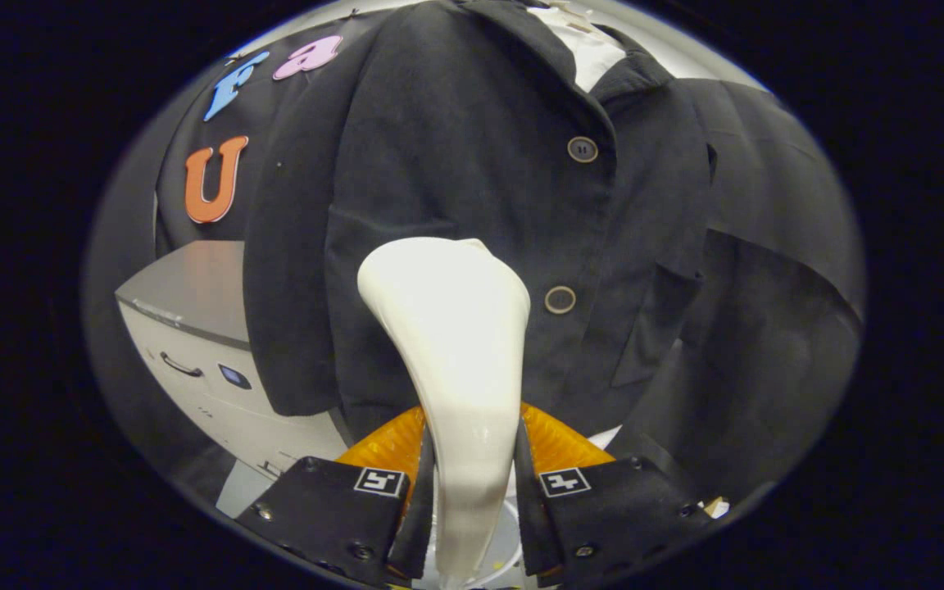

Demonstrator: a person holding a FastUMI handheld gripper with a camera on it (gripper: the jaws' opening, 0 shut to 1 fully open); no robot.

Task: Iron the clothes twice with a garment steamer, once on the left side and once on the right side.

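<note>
Behind the scene hangs the booth's black cloth wall [185, 123], against which a dark garment [472, 164] is suspended, its front panel facing the camera. Two round buttons run down the placket: an upper button [582, 149] and a lower button [560, 299]. A white inner lining [591, 49] shows at the collar opening. The garment's short sleeve [288, 270] on the one side ends in a free hem just above a pale cabinet [201, 360] with a grey top; between that sleeve's outer edge and the wall there is open room. On the other side, a second dark panel of cloth [775, 270] overlaps behind the garment, closing off the space there.

Gripper [472, 483]: both fingers press on the narrow handle of the white garment steamer [460, 352], one on each side, the jaws set narrow around it. From between the fingers the steamer rises ahead and widens into a rounded head, which lies against or just before the garment's front panel; whether it touches the cloth cannot be told. The head stands just beside the lower button, on the cabinet's side of the placket, below the upper button.
</note>
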